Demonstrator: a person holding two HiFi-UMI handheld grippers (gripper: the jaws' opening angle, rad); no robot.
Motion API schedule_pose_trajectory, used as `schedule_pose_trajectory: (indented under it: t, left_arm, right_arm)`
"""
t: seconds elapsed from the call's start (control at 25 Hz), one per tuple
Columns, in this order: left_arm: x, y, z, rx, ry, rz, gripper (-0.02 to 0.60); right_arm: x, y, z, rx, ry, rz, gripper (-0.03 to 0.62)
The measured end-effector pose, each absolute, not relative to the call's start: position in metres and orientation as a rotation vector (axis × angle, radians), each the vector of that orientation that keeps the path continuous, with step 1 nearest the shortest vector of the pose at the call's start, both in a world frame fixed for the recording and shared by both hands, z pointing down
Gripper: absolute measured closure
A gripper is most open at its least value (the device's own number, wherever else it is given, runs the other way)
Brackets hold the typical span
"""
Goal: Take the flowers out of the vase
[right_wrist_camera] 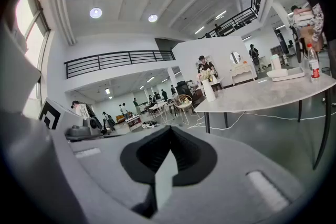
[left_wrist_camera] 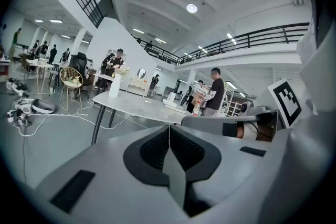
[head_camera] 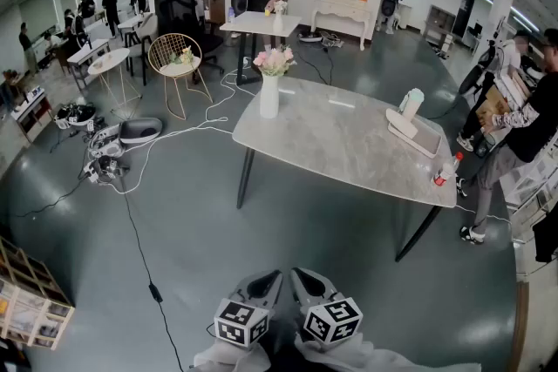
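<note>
Vase (head_camera: 269, 96), flowers (head_camera: 274, 59) distant, detail unclear; jaws together.

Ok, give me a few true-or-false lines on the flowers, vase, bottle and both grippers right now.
1. The flowers sit in the vase. True.
2. The left gripper holds a flower. False: it is shut on nothing.
3. The vase stands in the middle of the table. False: it is at the far left end.
4. A bottle stands at the table's near right corner. True.
5. The right gripper is over the table. False: it hangs above the floor, short of the table.
</note>
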State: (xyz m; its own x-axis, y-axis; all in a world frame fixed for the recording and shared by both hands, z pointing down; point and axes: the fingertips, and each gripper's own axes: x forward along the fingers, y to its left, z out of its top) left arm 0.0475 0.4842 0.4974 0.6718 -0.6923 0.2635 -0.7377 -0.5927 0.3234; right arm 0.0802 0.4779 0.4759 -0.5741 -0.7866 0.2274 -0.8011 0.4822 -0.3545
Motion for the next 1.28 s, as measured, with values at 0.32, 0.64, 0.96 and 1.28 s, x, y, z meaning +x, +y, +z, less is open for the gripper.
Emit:
schedule_pose_trajectory:
  t: [0.32,0.64,0.96,1.28]
  left_arm:
    - [0.037,0.494,0.507,2.481,-1.084,0.155,0.572]
    - [0.019,0.517,0.514,2.485,-1.067,0.170,0.572]
    - [0.004,0.521,0.523,2.440,-1.104,0.162,0.572]
    - [-0.007,0.482,0.522,2.421,-1.151,0.177,0.572]
  right_arm:
    - [0.060,0.489,0.483,1.402,-2.685,0.635,0.594]
    - [0.048,0.506,0.479,1.493,-2.670,0.583,0.594]
    - [0.039,0.506,0.486,1.495,-2.668,0.579,0.594]
    - [0.032,0.463,0.490,1.467,-2.689,0.626,0.594]
